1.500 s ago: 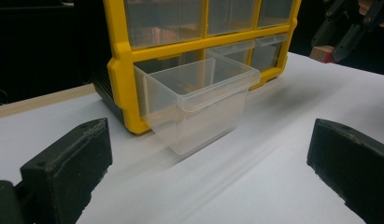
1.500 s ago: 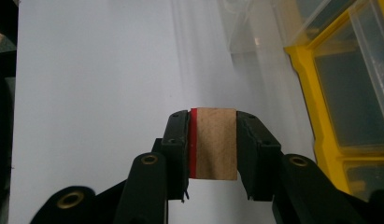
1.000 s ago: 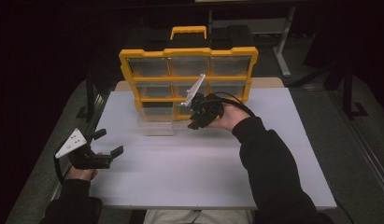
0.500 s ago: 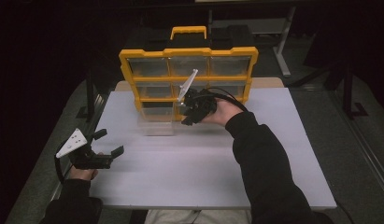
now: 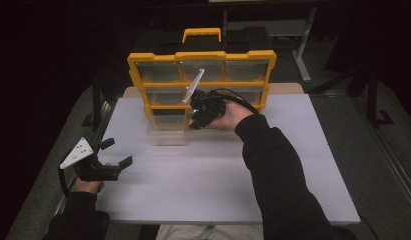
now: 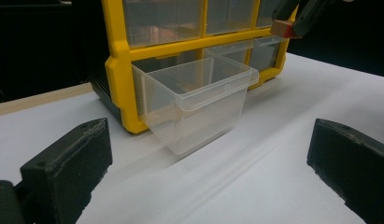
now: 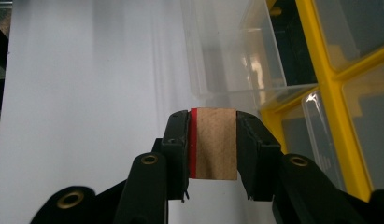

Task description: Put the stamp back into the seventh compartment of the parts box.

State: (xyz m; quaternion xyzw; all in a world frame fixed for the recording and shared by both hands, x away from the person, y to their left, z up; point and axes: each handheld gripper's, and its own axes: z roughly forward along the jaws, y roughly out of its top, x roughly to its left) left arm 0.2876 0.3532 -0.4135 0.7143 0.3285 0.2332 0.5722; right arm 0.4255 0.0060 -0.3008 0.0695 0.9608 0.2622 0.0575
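Right tool (image 7: pixel 213 144) is clamped on a wooden block with one red face (image 7: pixel 214 142), held near the yellow organizer (image 5: pixel 200 55), just right of the pulled-out clear drawer (image 6: pixel 199 105) at its bottom left. Pick is done; block isn't over the drawer yet, so drop and drawer close are left, by my read. Left tool (image 5: pixel 115 155) idles wide open, low over the tabletop (image 5: pixel 293 170).

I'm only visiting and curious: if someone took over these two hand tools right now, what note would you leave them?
Right gripper: shut on a wooden block with a red side, held beside the yellow organizer.
Left gripper: open, holding nothing, low over the white table.
Done: the clear drawer at bottom left is pulled out.
Left: probably put the block in that drawer, then push it in.
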